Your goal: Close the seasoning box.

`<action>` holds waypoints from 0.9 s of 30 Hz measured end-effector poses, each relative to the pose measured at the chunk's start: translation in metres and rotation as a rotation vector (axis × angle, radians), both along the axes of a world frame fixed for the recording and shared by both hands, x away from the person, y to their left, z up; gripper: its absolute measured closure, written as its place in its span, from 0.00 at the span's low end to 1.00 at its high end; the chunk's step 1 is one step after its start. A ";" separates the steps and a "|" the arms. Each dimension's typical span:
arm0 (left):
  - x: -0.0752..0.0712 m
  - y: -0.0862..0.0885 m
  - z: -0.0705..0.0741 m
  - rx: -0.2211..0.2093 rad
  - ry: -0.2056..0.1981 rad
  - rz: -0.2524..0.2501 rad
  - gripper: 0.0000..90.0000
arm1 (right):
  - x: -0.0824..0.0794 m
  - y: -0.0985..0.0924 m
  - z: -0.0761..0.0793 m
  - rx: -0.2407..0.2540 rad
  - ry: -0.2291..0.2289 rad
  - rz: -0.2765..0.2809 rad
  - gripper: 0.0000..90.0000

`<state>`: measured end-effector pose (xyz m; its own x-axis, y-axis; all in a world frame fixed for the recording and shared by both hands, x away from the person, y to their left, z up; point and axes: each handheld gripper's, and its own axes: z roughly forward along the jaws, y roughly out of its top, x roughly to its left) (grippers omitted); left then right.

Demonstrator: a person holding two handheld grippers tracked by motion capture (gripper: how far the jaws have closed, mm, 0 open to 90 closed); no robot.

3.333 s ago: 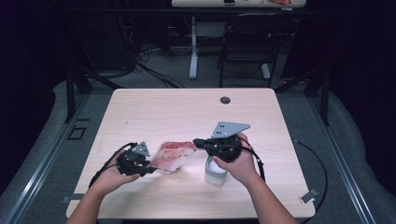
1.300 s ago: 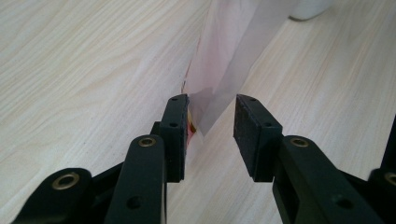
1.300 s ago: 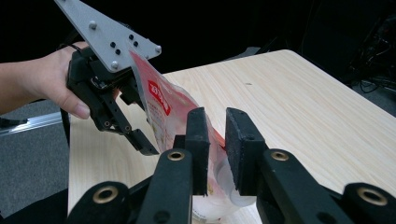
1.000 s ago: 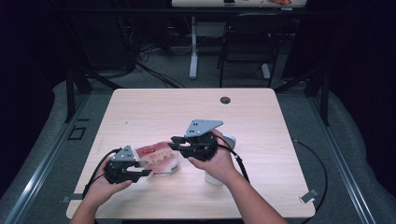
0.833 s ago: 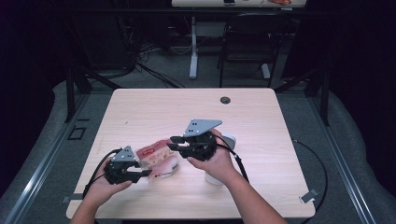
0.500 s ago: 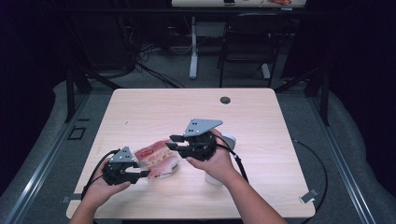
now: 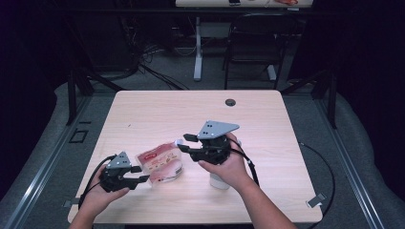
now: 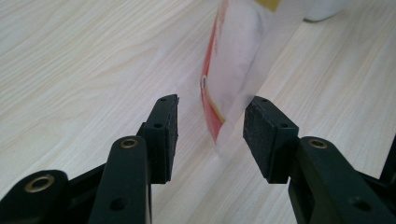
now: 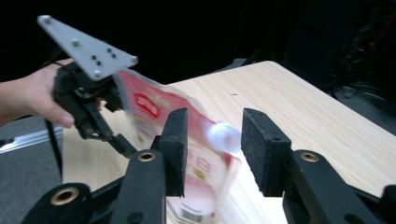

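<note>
A red-and-white spouted pouch point(image 7: 160, 162) stands tilted on the table between my two grippers. My left gripper point(image 7: 140, 174) is at its lower left corner. Its jaws have just been opening, and the pouch's edge point(image 8: 219, 112) stands between the pads point(image 8: 168, 126) without touching them. My right gripper point(image 7: 184, 143) is at the pouch's top. Its jaws have also just been opening, with the white cap point(image 9: 222, 135) loose and blurred between the apart pads point(image 9: 180, 140). The pouch's red face point(image 9: 149, 109) leans away toward the left hand.
A white container point(image 7: 219, 181) stands on the wooden table point(image 7: 267, 119) under my right wrist. A dark round grommet point(image 7: 230, 102) sits near the far edge. Cables trail off both hands; a chair and a desk leg stand on the floor beyond.
Both pairs of jaws have spread wider, letting go of the pouch's cap and its lower corner. Neither hand has shifted noticeably, and the pouch stays between them.
</note>
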<state>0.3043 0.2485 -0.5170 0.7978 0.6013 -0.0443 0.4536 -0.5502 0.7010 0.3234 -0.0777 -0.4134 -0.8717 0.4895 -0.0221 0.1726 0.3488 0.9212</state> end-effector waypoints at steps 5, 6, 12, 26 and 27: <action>-0.002 0.003 -0.002 0.006 -0.003 0.021 0.61 | -0.001 -0.017 -0.003 0.011 -0.004 -0.049 0.60; -0.003 0.003 -0.002 0.007 -0.007 0.021 0.61 | -0.001 -0.021 -0.003 0.015 -0.001 -0.055 0.59; -0.005 0.003 -0.003 0.000 -0.009 0.030 0.62 | -0.004 -0.039 -0.005 0.055 -0.013 -0.094 0.55; -0.009 0.006 -0.003 -0.018 -0.008 0.055 0.61 | -0.016 -0.072 -0.013 0.093 0.012 -0.119 0.63; -0.009 0.006 -0.004 -0.018 -0.011 0.059 0.61 | -0.017 -0.076 -0.013 0.089 0.011 -0.125 0.66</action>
